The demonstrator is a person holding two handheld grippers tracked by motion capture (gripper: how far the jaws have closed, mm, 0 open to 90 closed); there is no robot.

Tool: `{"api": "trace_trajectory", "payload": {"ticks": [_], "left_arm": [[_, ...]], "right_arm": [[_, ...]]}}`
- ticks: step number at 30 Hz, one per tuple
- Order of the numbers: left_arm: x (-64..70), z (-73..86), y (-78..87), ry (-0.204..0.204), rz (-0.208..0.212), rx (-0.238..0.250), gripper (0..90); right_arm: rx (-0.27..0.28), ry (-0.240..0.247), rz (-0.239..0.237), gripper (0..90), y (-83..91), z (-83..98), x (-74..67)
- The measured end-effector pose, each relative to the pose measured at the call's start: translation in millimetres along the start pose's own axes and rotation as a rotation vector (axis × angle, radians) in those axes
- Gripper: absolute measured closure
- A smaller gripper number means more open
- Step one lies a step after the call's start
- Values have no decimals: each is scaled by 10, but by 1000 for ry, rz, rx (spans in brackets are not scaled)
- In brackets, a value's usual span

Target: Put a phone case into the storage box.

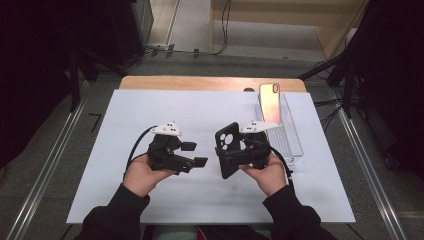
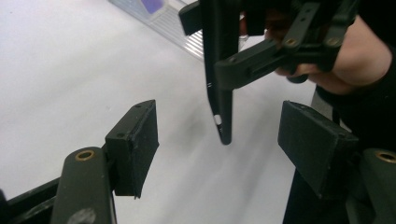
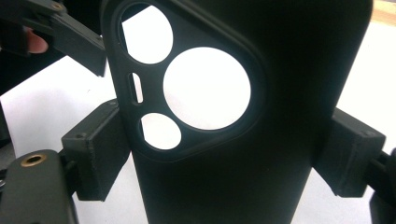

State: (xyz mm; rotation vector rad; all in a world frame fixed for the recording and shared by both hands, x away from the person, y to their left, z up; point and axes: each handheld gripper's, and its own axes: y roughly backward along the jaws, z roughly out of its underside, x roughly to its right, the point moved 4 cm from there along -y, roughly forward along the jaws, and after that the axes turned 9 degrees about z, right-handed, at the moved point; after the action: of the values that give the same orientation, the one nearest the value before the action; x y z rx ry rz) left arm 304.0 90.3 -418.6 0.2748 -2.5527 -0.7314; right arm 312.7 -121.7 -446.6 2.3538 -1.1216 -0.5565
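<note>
The right gripper (image 1: 231, 156) is clamped on a black phone case (image 1: 228, 148), its two pads pressing the case's long edges from either side. In the right gripper view the case (image 3: 224, 121) stands upright between the jaws, its camera cut-outs showing the white sheet behind. From above, the case sits near the middle of the table, held off the surface and leaning a little, with its camera end toward twelve o'clock.

The left gripper (image 1: 194, 154) faces it from the nine o'clock side, jaws spread apart with nothing between them; no pad touches the case. In the left gripper view the case (image 2: 220, 70) hangs edge-on ahead of the parted pads (image 2: 135, 144), and the right gripper (image 2: 280, 51) shows gripping it at about one o'clock. The left gripper and the case sit close but apart.

At about two o'clock from the case, toward the far right of the white sheet (image 1: 150, 115), a clear tray (image 1: 290, 137) holds a phone (image 1: 270, 102) propped up, its pinkish-orange face toward the person. How the phone is held in the tray is hard to make out from here; it may rest in a slot. The sheet lies on a wooden table (image 1: 200, 82).
</note>
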Motion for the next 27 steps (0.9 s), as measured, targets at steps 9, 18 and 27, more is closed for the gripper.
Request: {"api": "trace_trajectory", "payload": {"ticks": [9, 18, 27], "left_arm": [[-94, 321, -46, -59, -28, -32, 273], [-159, 501, 26, -30, -42, -25, 274], [-195, 622, 106, -3, -47, -21, 274]], "right_arm": [[12, 16, -14, 127, 67, -39, 37], [10, 14, -29, 127, 117, -71, 54], [8, 17, -41, 127, 160, -110, 90]]}}
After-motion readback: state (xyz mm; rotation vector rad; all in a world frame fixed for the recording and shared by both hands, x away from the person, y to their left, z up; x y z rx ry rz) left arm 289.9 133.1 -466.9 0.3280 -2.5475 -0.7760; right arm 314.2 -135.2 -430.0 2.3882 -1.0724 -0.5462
